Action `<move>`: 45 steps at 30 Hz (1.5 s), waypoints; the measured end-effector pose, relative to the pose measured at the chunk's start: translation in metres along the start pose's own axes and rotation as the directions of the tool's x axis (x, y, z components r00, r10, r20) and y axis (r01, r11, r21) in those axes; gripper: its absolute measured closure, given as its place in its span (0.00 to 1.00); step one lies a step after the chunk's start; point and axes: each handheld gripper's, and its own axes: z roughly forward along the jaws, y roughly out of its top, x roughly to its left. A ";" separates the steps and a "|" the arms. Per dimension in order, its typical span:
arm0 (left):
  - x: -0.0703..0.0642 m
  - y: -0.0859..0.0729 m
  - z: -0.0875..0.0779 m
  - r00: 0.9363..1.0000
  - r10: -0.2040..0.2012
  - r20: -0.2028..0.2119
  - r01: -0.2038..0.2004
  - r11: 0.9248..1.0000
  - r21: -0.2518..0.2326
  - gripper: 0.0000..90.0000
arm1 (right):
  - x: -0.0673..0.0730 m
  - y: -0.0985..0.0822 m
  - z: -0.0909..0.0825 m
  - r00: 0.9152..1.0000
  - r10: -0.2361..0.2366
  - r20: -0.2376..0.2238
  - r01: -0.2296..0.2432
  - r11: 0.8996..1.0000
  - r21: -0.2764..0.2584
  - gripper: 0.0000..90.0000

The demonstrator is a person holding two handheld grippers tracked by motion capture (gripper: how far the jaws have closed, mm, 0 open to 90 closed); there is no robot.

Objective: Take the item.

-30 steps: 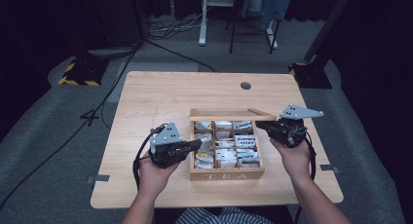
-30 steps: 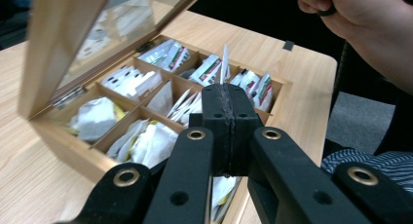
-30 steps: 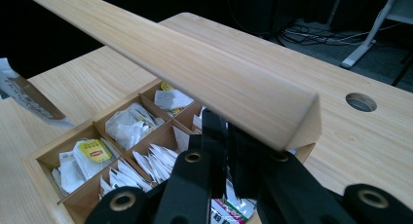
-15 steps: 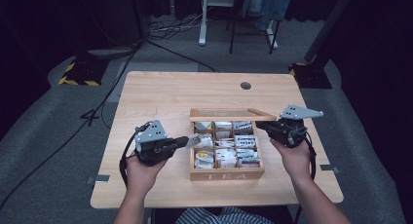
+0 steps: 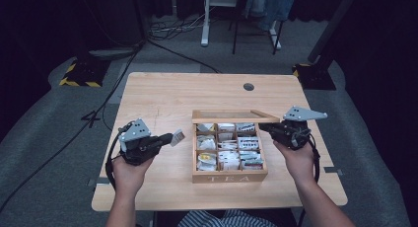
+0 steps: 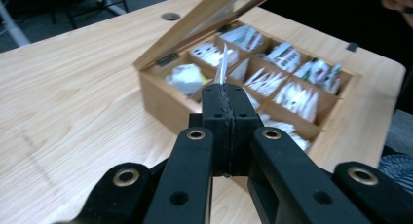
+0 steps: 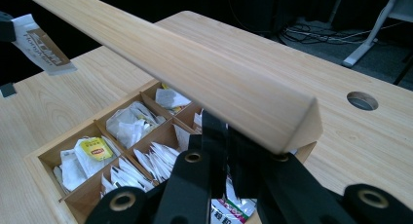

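Sachet [image 5: 178, 136] out of the tea box [image 5: 229, 176] now: a second ago the left gripper [image 5: 170, 137] was hard against the box's left wall, now it sits clear of it toward the worktop's [image 5: 162, 96] left edge, jaws clamped flat on the sachet's edge. In the left gripper view the paper sticks up thin between the closed jaws. Right gripper [image 5: 266, 129] hasn't moved, parked at the box's right rear corner holding the lid [image 5: 235, 117] up by its edge; jaws look closed on the wood, lid propped above the compartments. Box sits mid-worktop, nearer the front edge. My read: one bag extracted, next is setting it down on bare worktop left of the box.
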 end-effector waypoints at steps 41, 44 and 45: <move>0.069 -0.064 0.031 0.954 -0.251 -0.161 0.273 0.953 0.130 0.99 | 0.001 -0.001 0.002 1.000 0.000 -0.004 0.001 1.000 0.010 0.95; 0.070 -0.066 0.032 0.948 -0.267 -0.172 0.290 0.948 0.133 0.99 | 0.001 -0.001 0.002 1.000 -0.001 -0.003 0.001 1.000 0.010 0.95; 0.071 -0.067 0.032 0.947 -0.267 -0.177 0.292 0.947 0.134 0.99 | 0.001 -0.001 0.002 1.000 -0.001 -0.003 0.001 1.000 0.010 0.95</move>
